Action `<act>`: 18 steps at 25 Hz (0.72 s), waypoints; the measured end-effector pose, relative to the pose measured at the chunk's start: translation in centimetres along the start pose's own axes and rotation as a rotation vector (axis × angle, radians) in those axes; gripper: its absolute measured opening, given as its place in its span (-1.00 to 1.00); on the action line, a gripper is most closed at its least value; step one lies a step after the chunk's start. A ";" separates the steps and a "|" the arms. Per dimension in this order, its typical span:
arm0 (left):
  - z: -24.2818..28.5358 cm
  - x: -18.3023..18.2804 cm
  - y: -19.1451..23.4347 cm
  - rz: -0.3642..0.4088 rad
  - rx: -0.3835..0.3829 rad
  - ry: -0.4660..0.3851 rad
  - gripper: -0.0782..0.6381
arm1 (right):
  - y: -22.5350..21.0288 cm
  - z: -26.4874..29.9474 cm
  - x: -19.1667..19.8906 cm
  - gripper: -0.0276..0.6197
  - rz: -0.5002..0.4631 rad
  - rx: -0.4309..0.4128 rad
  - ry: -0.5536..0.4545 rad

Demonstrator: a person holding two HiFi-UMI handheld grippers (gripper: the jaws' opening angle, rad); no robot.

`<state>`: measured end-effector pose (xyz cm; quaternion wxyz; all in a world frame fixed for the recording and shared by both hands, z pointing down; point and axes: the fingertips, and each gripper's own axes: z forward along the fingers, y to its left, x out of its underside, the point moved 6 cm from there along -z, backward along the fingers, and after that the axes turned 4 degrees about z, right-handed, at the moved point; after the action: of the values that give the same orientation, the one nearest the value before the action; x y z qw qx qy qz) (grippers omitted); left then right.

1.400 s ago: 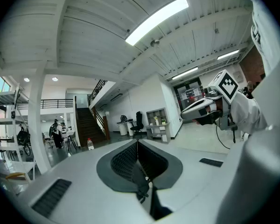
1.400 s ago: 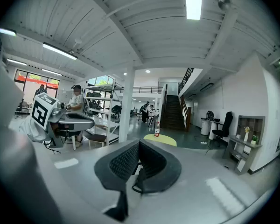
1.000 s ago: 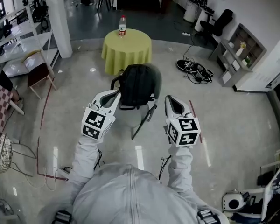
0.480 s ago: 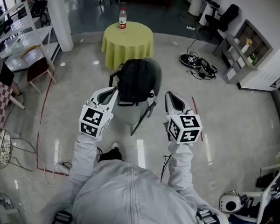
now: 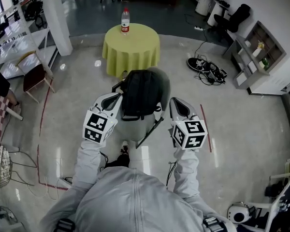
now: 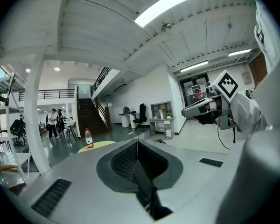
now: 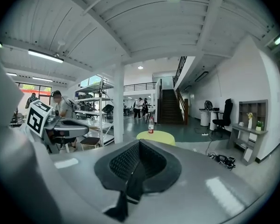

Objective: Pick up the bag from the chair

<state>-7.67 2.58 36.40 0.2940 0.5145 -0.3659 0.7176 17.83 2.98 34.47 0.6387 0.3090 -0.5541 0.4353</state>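
A black backpack (image 5: 141, 93) sits upright on a grey chair (image 5: 131, 127) in the head view, straight ahead of me. My left gripper (image 5: 117, 97) hangs just left of the bag, close to its side, with its jaws shut and nothing in them. My right gripper (image 5: 173, 101) is a short gap to the right of the chair, also shut and holding nothing. Neither gripper view shows the bag. The left gripper view has its shut jaws (image 6: 137, 144) and the right gripper (image 6: 203, 107) beyond them; the right gripper view has its shut jaws (image 7: 140, 144).
Behind the chair stands a round yellow table (image 5: 131, 46) with a water bottle (image 5: 125, 21). A white pillar (image 5: 55, 13) and a wooden chair (image 5: 34, 76) are at the left. Cables (image 5: 205, 66) and a shelf unit (image 5: 253, 54) lie to the right. People stand far off (image 7: 139, 107).
I have stepped a little closer to the chair, and a foot now shows below it. Both grippers keep their places beside the bag, still shut.
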 end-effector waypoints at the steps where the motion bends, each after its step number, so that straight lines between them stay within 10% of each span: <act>1: 1.0 -0.1 0.9 0.001 0.004 0.002 -0.76 | -0.3 1.1 -0.5 -0.88 0.003 0.000 -0.008; 18: 13.6 0.9 11.1 -0.021 0.084 0.042 -0.76 | -5.5 15.2 -2.1 -0.88 0.020 0.070 0.063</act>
<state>-9.69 -14.83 37.54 0.2873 0.5149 -0.3238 0.7400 16.13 -13.18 35.83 0.6403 0.3114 -0.5213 0.4703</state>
